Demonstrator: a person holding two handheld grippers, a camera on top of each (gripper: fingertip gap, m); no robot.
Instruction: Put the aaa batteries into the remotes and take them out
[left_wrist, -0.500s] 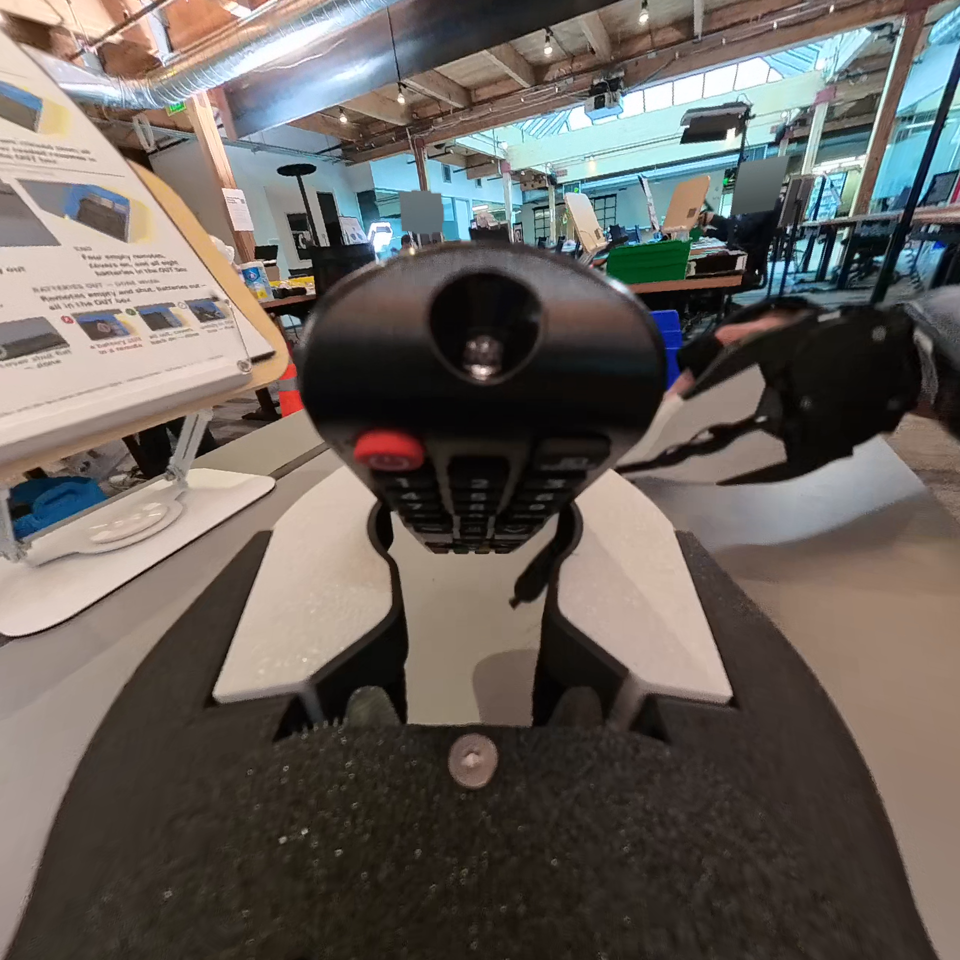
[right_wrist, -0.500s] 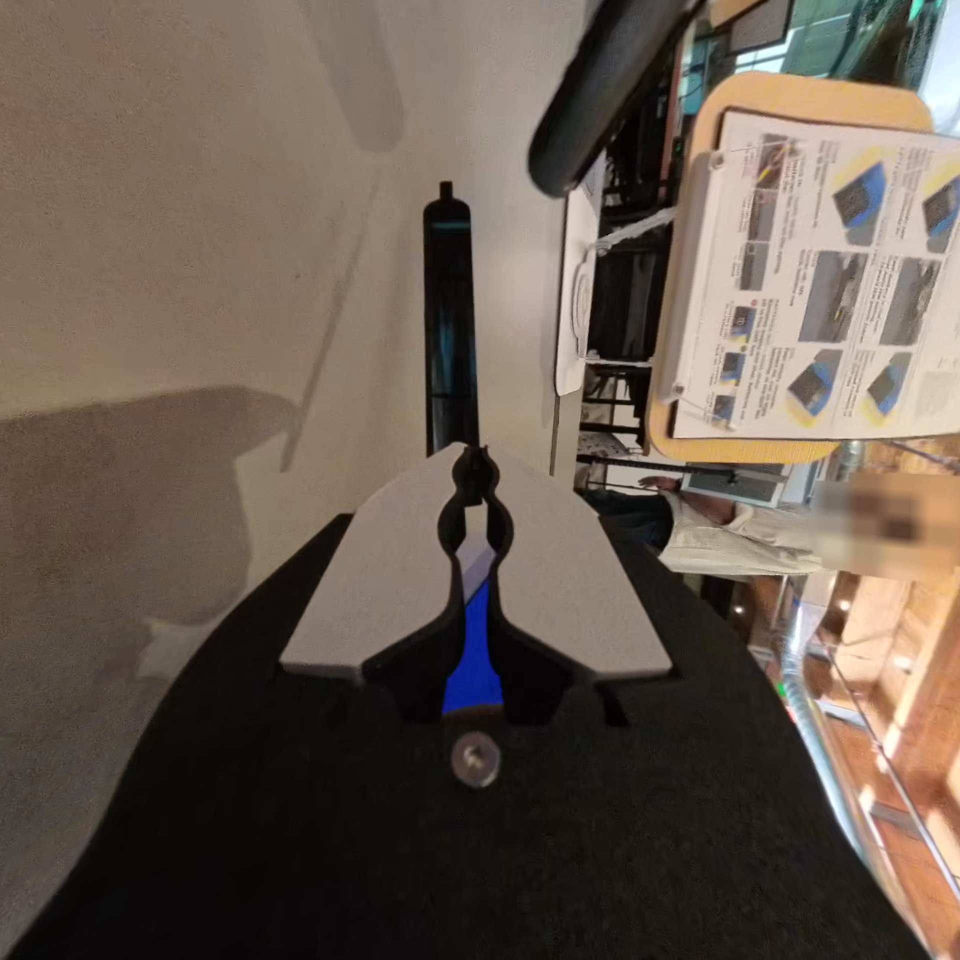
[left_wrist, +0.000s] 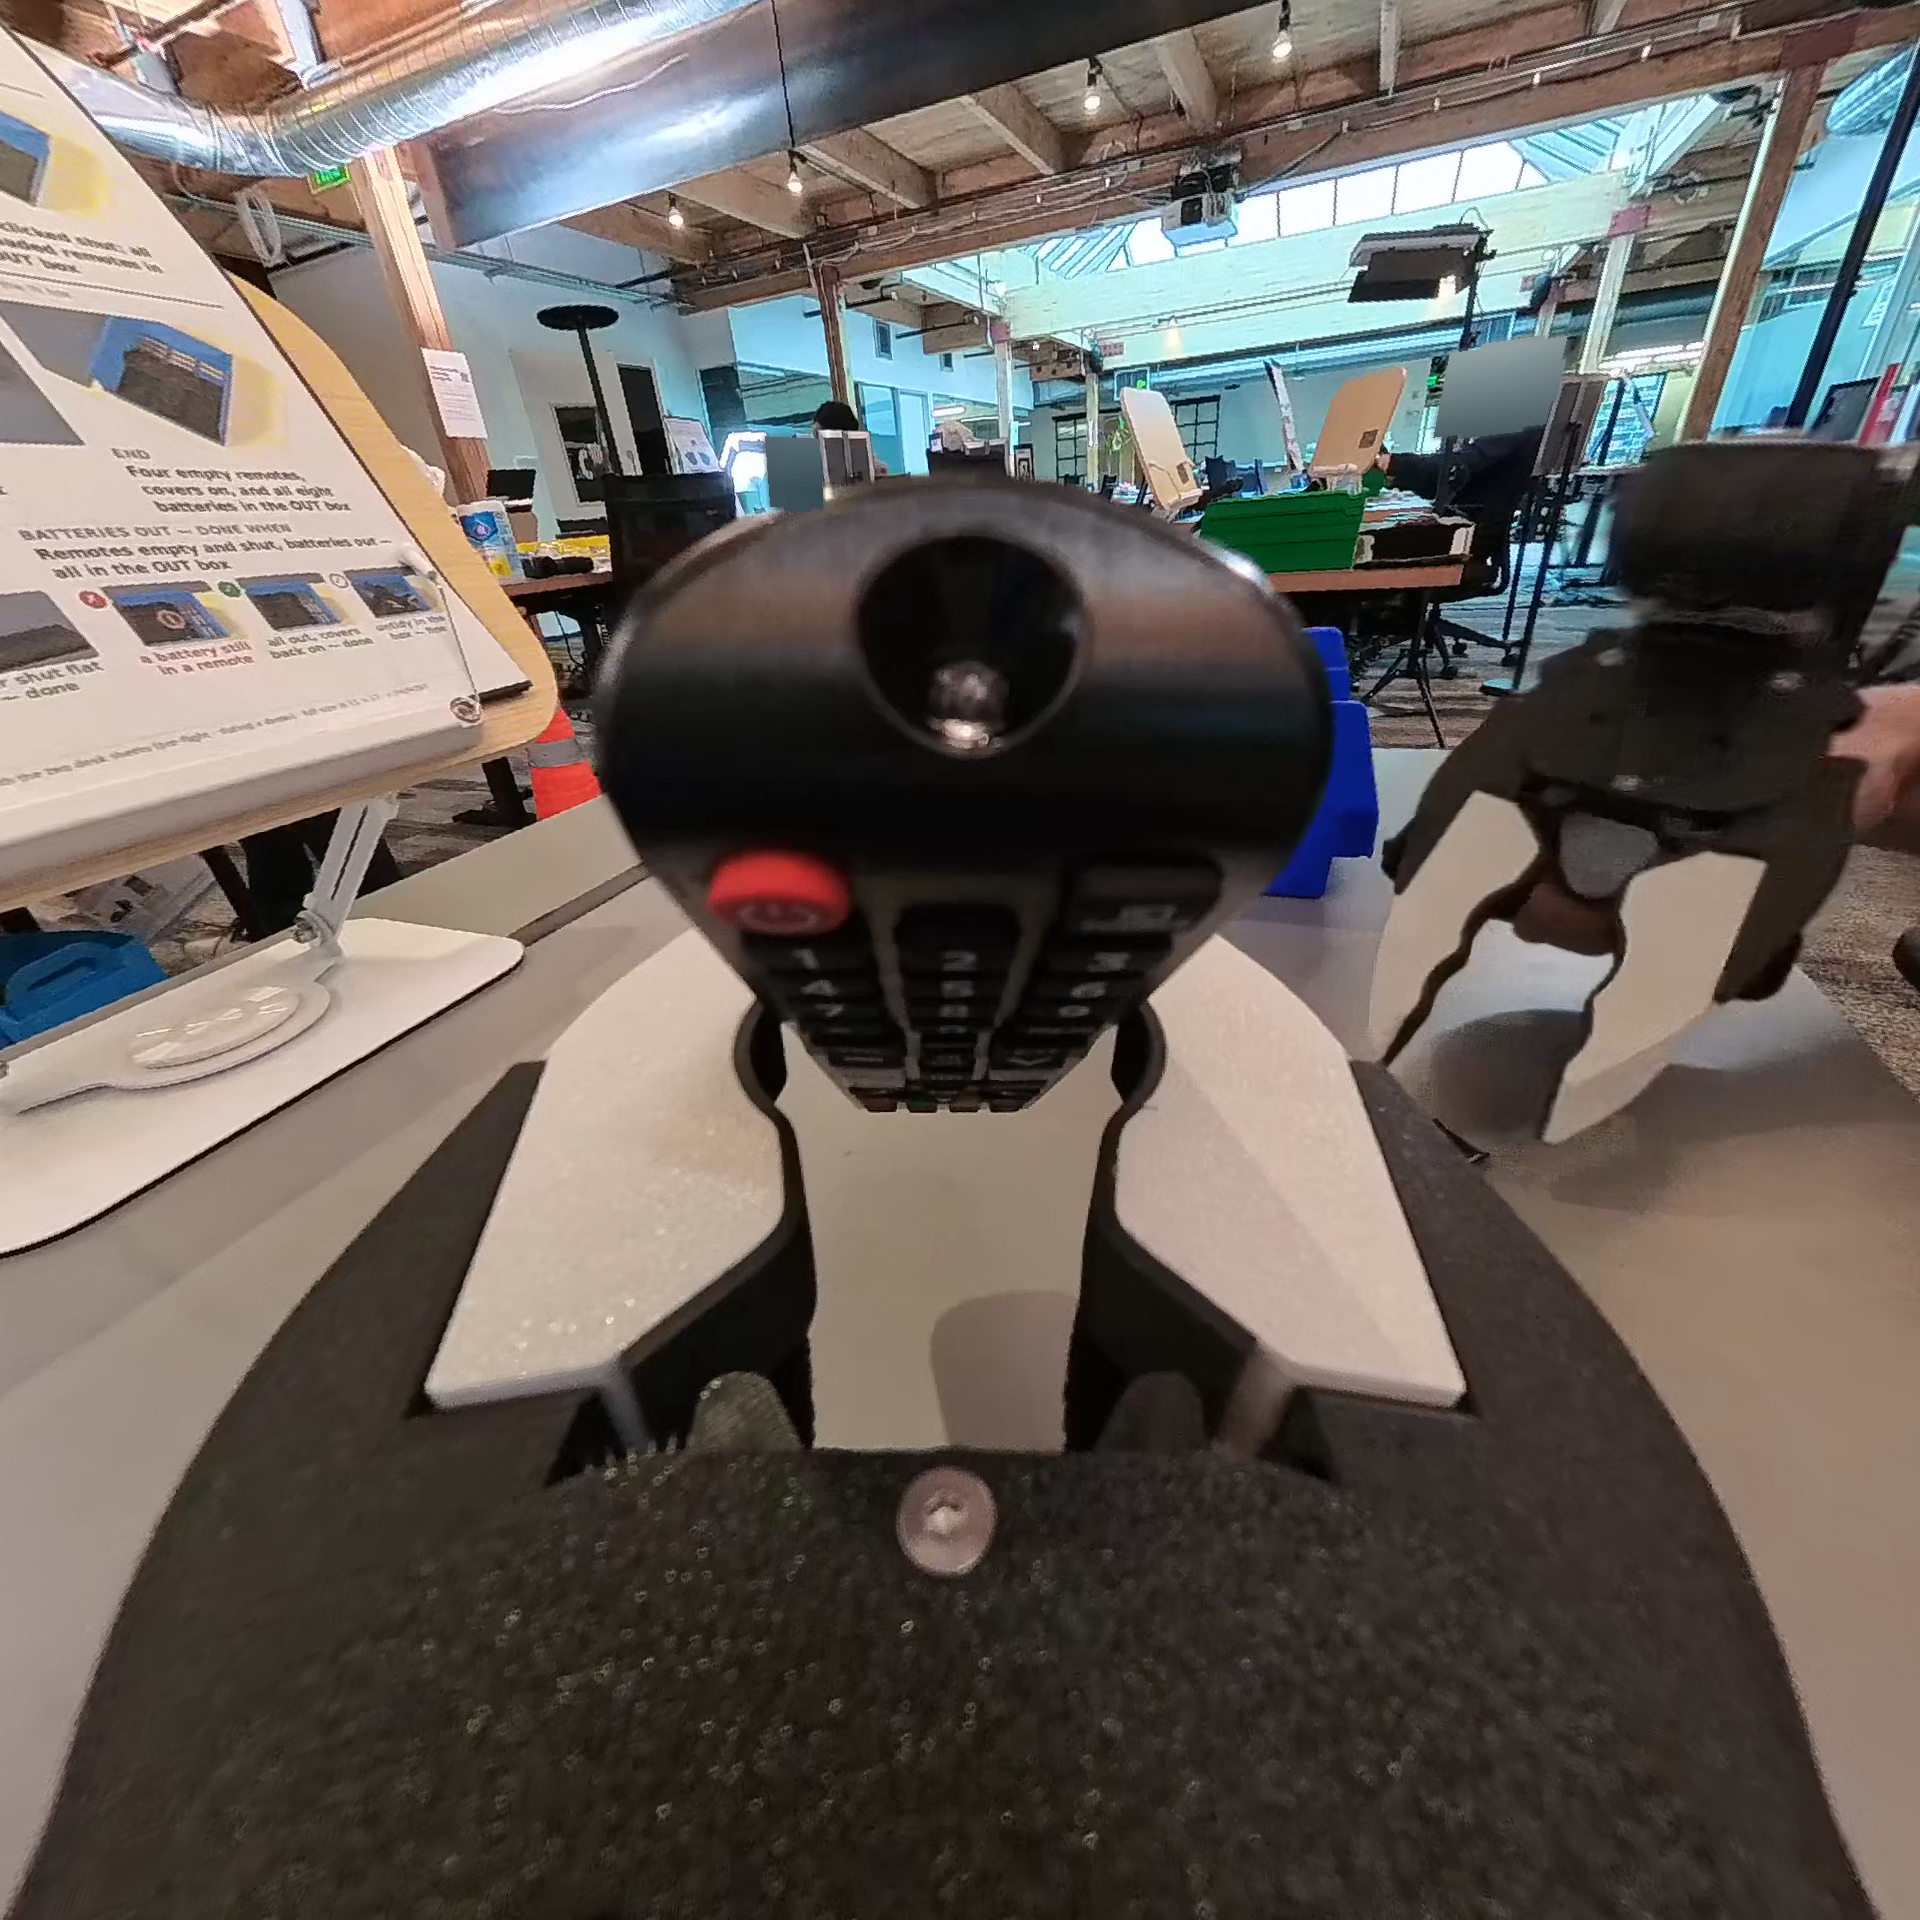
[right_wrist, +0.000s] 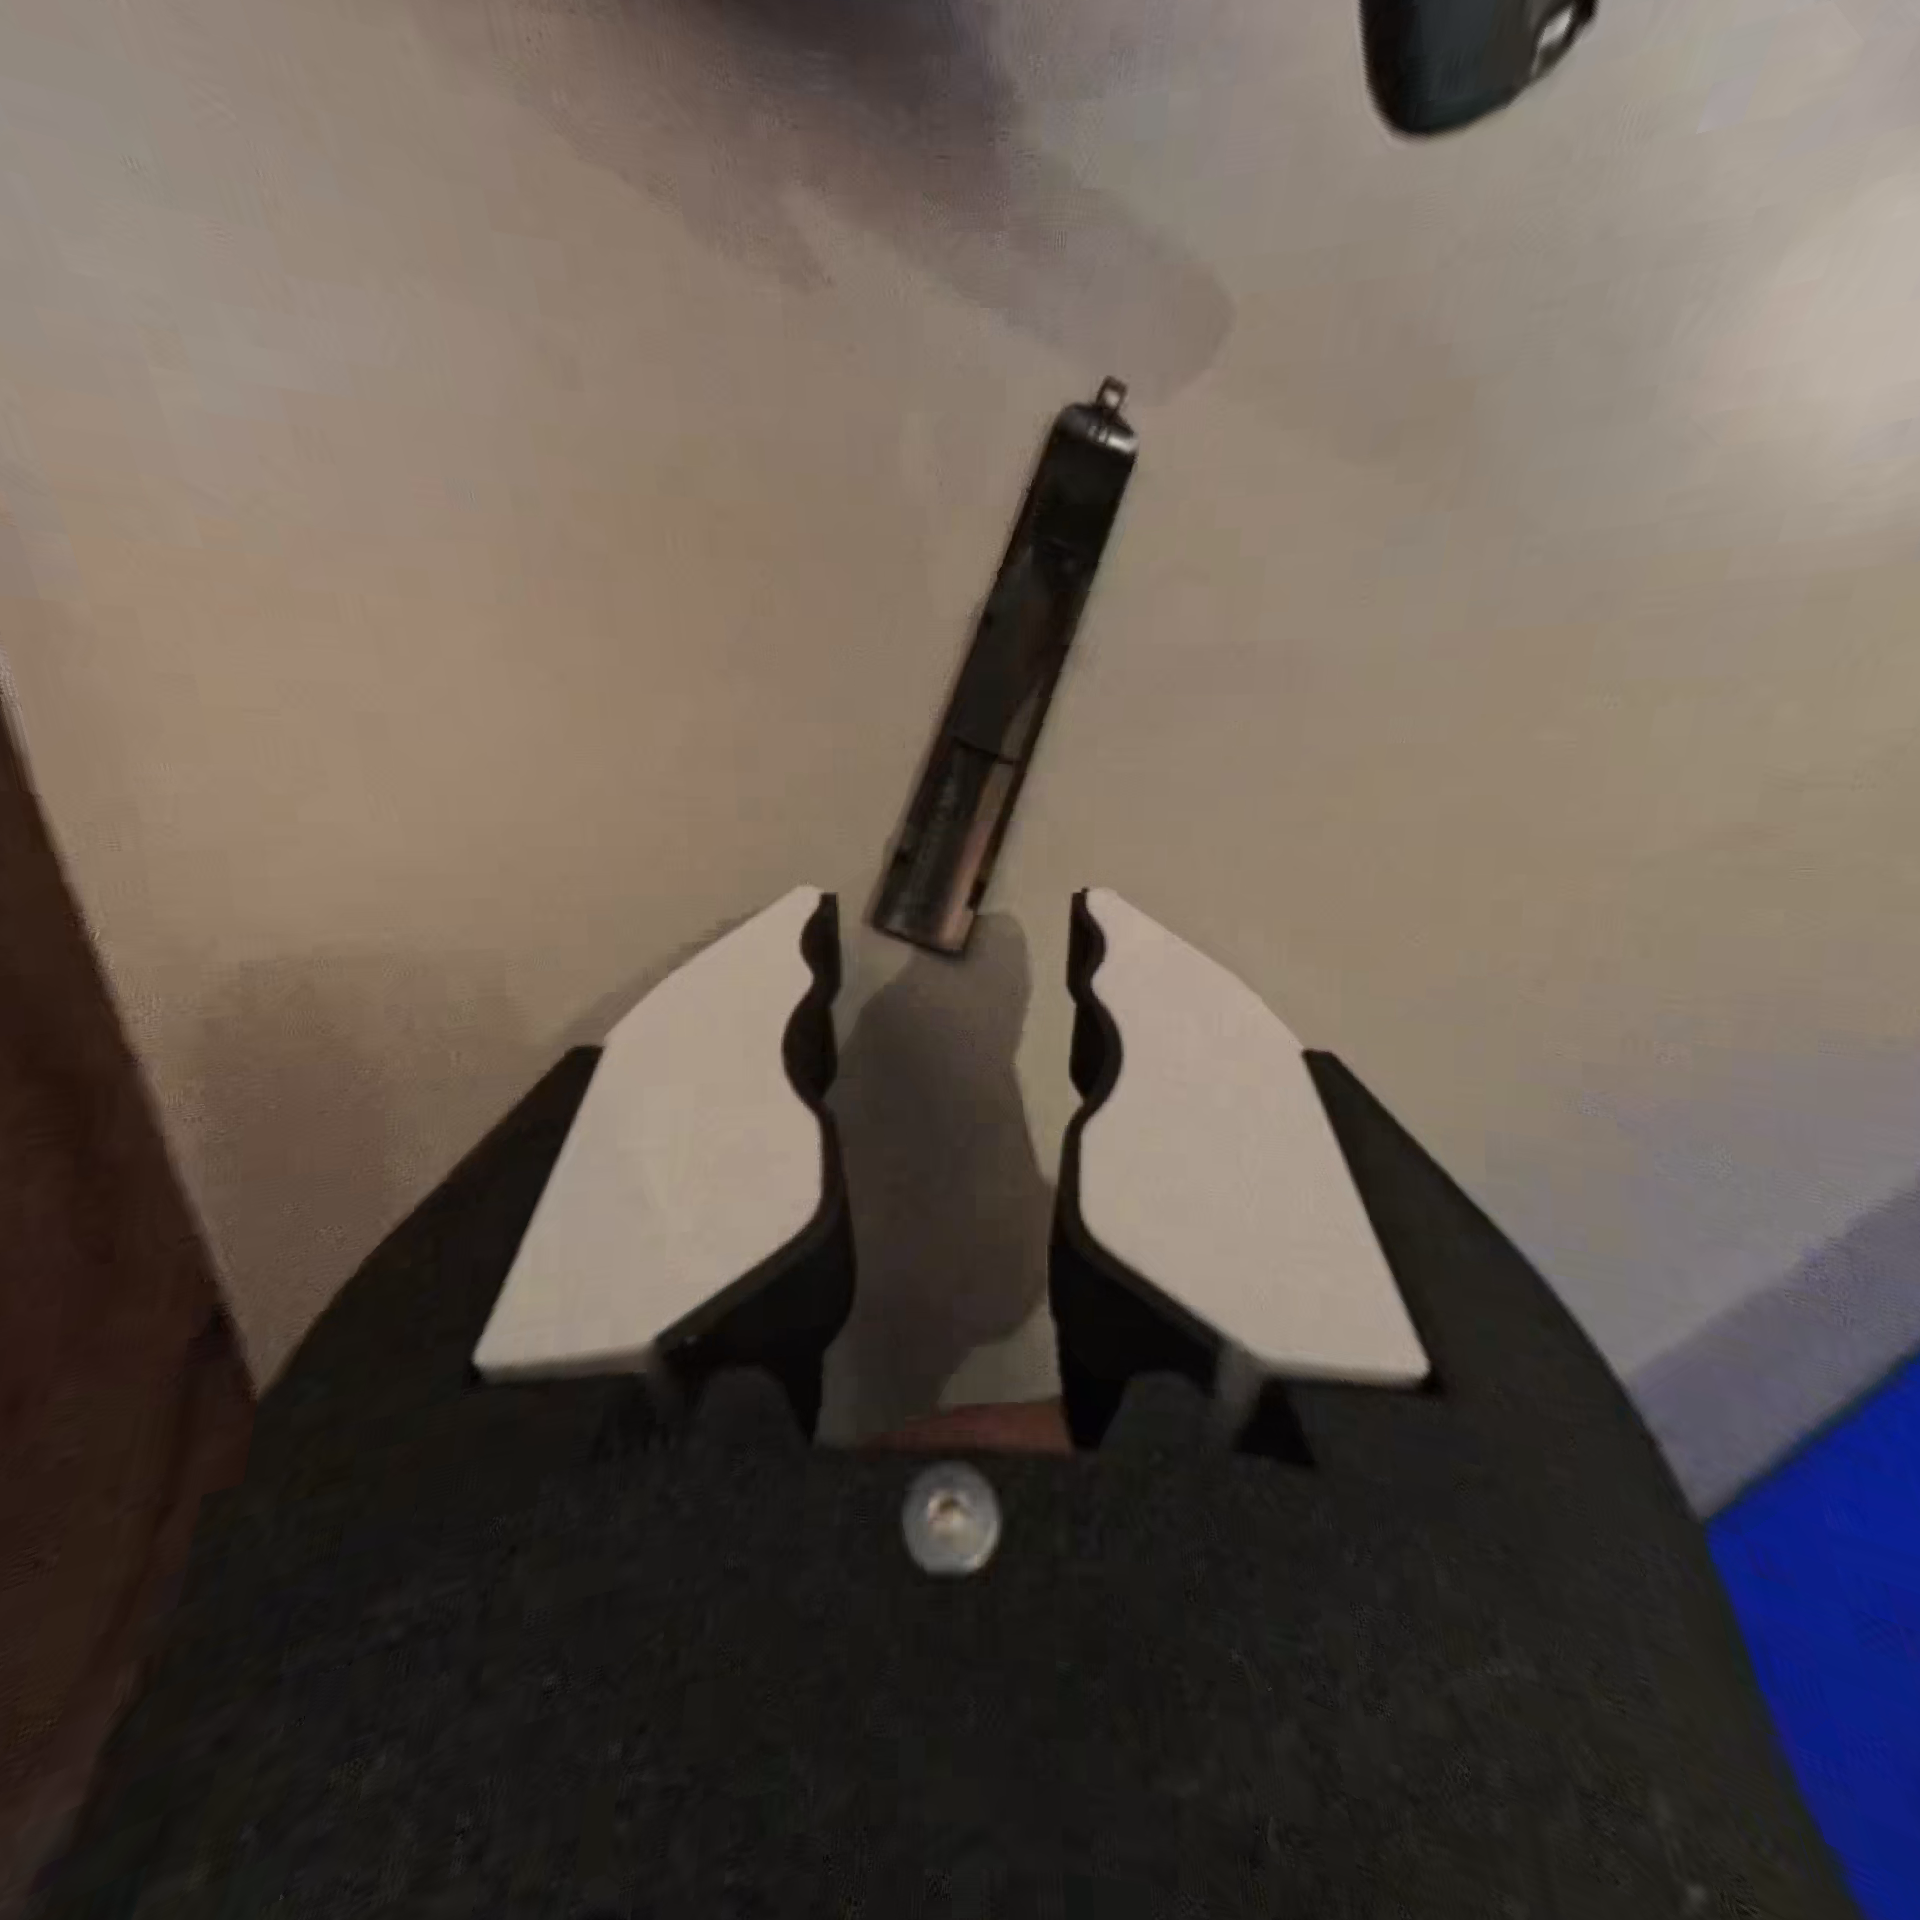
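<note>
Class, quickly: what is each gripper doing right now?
Left gripper: shut on the black remote.
Right gripper: open, empty; thin black cover lies on the table just ahead.

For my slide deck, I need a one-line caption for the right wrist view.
Open right gripper above a slim black battery cover lying on the beige table.

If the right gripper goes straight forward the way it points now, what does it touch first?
Probably the thin black cover on the table. It lies just past the open right gripper, near the left finger; the depth is hard to judge.
</note>
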